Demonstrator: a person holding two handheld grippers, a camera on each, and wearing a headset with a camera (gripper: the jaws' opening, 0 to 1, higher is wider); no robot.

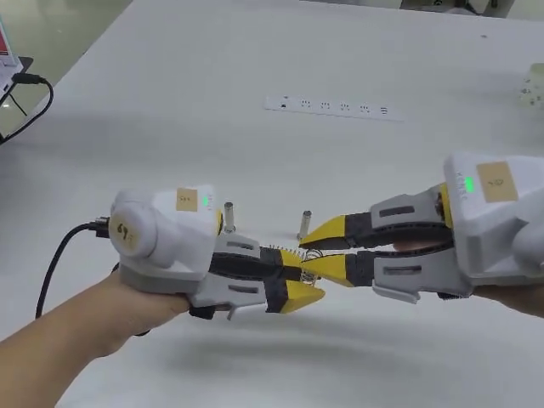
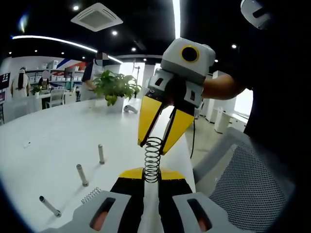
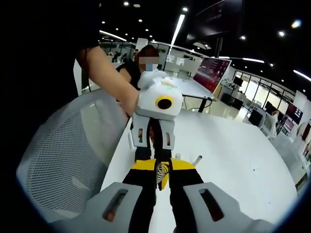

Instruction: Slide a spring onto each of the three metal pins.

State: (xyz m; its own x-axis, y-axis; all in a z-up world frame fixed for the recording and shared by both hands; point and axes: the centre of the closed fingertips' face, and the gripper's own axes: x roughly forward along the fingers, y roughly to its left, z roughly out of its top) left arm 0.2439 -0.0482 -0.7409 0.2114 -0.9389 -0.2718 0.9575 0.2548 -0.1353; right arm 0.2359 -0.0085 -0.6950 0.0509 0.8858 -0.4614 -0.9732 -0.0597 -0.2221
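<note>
In the head view, the left gripper (image 1: 297,274) and the right gripper (image 1: 310,253) meet tip to tip just above the white table (image 1: 212,85). One spring (image 1: 296,263) is stretched between them. Two metal pins (image 1: 229,217) stand upright just behind the jaws, and the right gripper's upper jaw partly covers the base of the nearer one. A power strip (image 1: 331,108) lies farther back, well apart, and a black cable (image 1: 59,255) trails from the left gripper.

In the left gripper view, its own jaws are clenched on the spring's near end. The right gripper's yellow tips press on both sides of the far end, grasping it too. To the left, three pins (image 2: 81,174) stand in a row on the table. A second spring (image 2: 91,195) lies flat beside the nearest pin. A potted plant (image 2: 114,87) sits beyond them.

In the right gripper view, the coil sits between its tips, with the left gripper straight ahead blocking the table behind. A mesh chair (image 3: 63,150) stands at the table's edge.
</note>
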